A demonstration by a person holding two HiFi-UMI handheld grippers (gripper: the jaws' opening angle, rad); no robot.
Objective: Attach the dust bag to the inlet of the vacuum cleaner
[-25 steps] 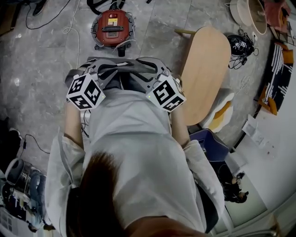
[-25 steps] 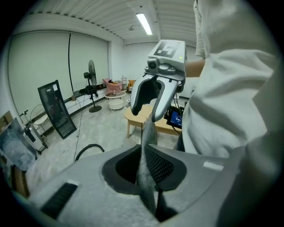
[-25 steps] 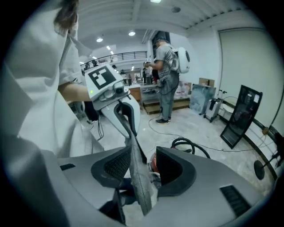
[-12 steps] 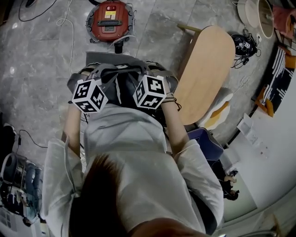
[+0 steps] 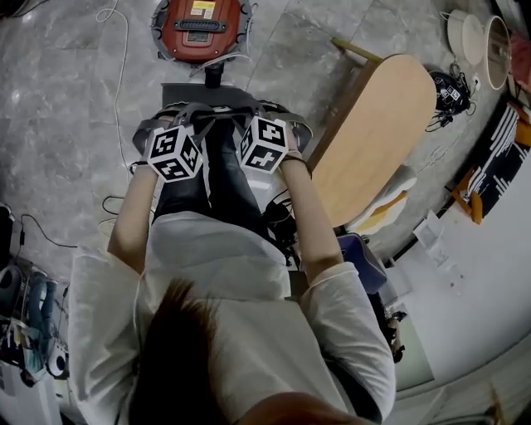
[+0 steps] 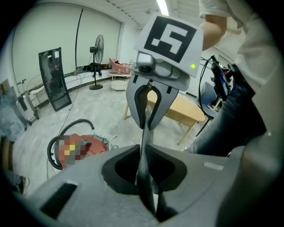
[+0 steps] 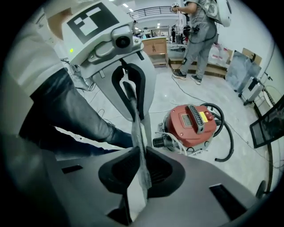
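A red canister vacuum cleaner (image 5: 199, 25) stands on the stone floor ahead of me, its dark inlet (image 5: 213, 79) facing me. The grey dust bag (image 5: 187, 94) hangs between both grippers, low over the floor just short of the inlet. My left gripper (image 5: 195, 118) is shut on one edge of the bag. My right gripper (image 5: 249, 116) pinches the opposite edge, its jaws still closing. In the left gripper view the bag (image 6: 144, 159) runs edge-on up to the right gripper (image 6: 145, 126). The right gripper view shows the bag (image 7: 137, 146), the left gripper (image 7: 138, 116) and the vacuum (image 7: 191, 124).
A long wooden bench (image 5: 373, 133) stands to the right. A white cable (image 5: 116, 50) loops on the floor at the left, and the vacuum's black hose (image 7: 230, 142) curls beside it. Another person (image 7: 199, 26) stands far behind. A fan (image 6: 97, 48) is at the far wall.
Both grippers have sunk toward the floor with the bag and drawn closer together. The right gripper has tipped further downward, and the vacuum now sits at the top edge of the head view.
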